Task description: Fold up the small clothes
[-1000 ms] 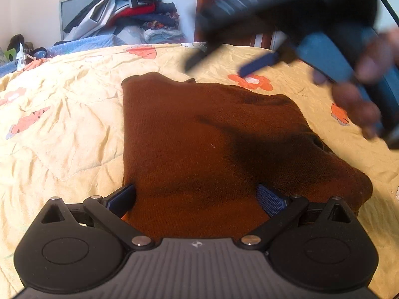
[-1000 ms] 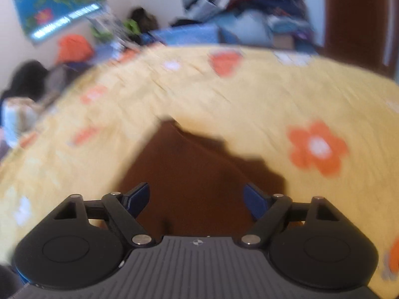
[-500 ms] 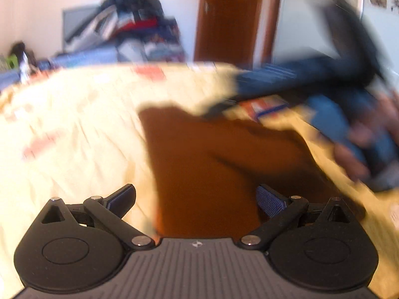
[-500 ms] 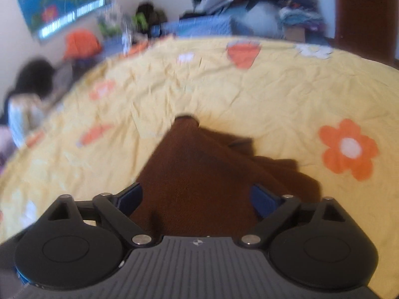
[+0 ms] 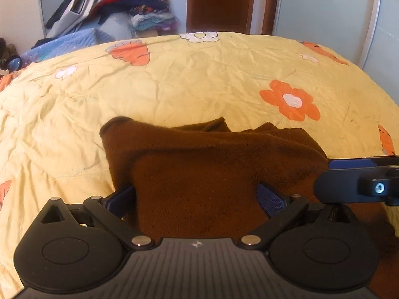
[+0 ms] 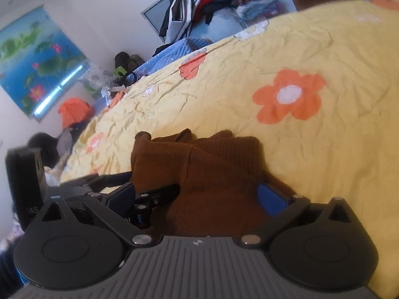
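The brown sweater is my landmark; it sits bunched and partly folded in the middle of the yellow flowered quilt, nearer the front edge than the far one.

Left of the sweater there's only bare quilt; the left gripper comes in from the near side with its jaws spread wide, and the fabric fills the space between its fingers; I can't see the pads actually pressing on anything, so I'd call it loose, not a pinch.

Over the sweater's right part, the right gripper is tilted over and its jaws are opening, brown knit lying between them but not squeezed; one of its arms pokes into the left camera's view at the sweater's right edge.

Beyond the sweater, at the far side of the bed, is a pile of clothes; not part of this.

My guess is it's the grab-for-the-next-fold step. To do it well: go for a real edge or corner rather than the fat middle; pinch both layers together; lift both sides evenly so the fold lands square; that thick knit will probably sag and slide if only one layer gets caught.
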Action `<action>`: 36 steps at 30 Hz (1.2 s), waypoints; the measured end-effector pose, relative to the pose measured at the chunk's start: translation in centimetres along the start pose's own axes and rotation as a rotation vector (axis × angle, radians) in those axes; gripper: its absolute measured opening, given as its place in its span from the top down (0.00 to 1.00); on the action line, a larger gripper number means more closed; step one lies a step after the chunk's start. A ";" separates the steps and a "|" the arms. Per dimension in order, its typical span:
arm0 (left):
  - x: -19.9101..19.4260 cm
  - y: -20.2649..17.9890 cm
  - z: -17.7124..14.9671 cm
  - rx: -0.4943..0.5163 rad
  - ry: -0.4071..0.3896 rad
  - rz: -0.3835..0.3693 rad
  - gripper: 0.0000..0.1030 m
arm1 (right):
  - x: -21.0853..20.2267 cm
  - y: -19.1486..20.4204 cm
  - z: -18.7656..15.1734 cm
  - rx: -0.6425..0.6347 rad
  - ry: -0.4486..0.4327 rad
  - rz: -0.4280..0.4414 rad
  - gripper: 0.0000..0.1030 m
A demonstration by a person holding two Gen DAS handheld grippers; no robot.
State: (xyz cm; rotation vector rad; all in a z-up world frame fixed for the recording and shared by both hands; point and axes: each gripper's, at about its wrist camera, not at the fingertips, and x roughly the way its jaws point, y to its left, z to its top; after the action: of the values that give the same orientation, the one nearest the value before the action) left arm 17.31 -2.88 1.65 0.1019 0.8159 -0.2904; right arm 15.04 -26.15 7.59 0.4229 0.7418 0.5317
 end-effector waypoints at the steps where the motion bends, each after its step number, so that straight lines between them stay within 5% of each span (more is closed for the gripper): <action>1: -0.1 0.1 -0.1 -0.007 0.001 0.004 0.00 | 0.2 0.2 0.1 -0.008 -0.002 -0.009 0.00; 5: -3.5 1.5 -2.0 -0.119 -0.027 0.056 0.00 | -1.2 -0.2 0.1 0.056 -0.010 -0.056 0.07; 8: -7.4 4.3 -5.8 -0.286 -0.020 -0.090 0.00 | -6.5 -1.2 -1.6 0.162 -0.066 0.079 0.00; 11: -9.4 6.5 -9.6 -0.460 0.005 -0.238 0.00 | -10.5 -3.0 -4.6 0.239 -0.040 0.113 0.00; 15: -9.5 6.4 -10.9 -0.562 0.049 -0.430 0.00 | -10.1 -3.7 -7.9 0.263 0.049 0.136 0.05; 18: -9.1 5.1 -10.5 -0.530 0.106 -0.488 0.03 | -9.2 -2.6 -8.5 0.260 0.077 0.168 0.15; 20: -9.2 4.5 -10.1 -0.483 0.128 -0.463 0.11 | -8.4 -1.7 -8.9 0.244 0.124 0.185 0.32; 21: -9.3 4.3 -9.9 -0.461 0.139 -0.437 0.24 | -8.2 -1.2 -9.2 0.213 0.134 0.170 0.43; 23: -9.5 3.9 -9.9 -0.394 0.160 -0.358 0.66 | -8.0 -0.3 -9.5 0.145 0.156 0.139 0.58; 25: -9.6 3.9 -10.1 -0.345 0.151 -0.349 0.69 | -8.1 -0.3 -9.6 0.114 0.149 0.131 0.65; 30: -11.3 2.3 -9.6 -0.173 0.110 -0.264 0.66 | -8.4 -0.5 -9.8 0.119 0.134 0.142 0.65; 33: -13.7 1.8 -10.1 -0.148 0.043 -0.214 0.40 | -10.2 0.7 -10.0 0.120 0.122 0.085 0.40; 34: -14.6 1.7 -10.5 -0.145 0.006 -0.209 0.25 | -11.2 1.5 -10.2 0.097 0.096 0.068 0.37; 36: -16.1 1.0 -11.2 -0.122 -0.072 -0.164 0.20 | -13.2 3.0 -10.8 0.044 0.030 0.054 0.35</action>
State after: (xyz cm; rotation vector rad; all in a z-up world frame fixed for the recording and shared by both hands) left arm -0.71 3.86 5.73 -0.0903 0.7694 -0.3960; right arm -1.84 -29.70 8.82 0.4780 0.7741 0.5746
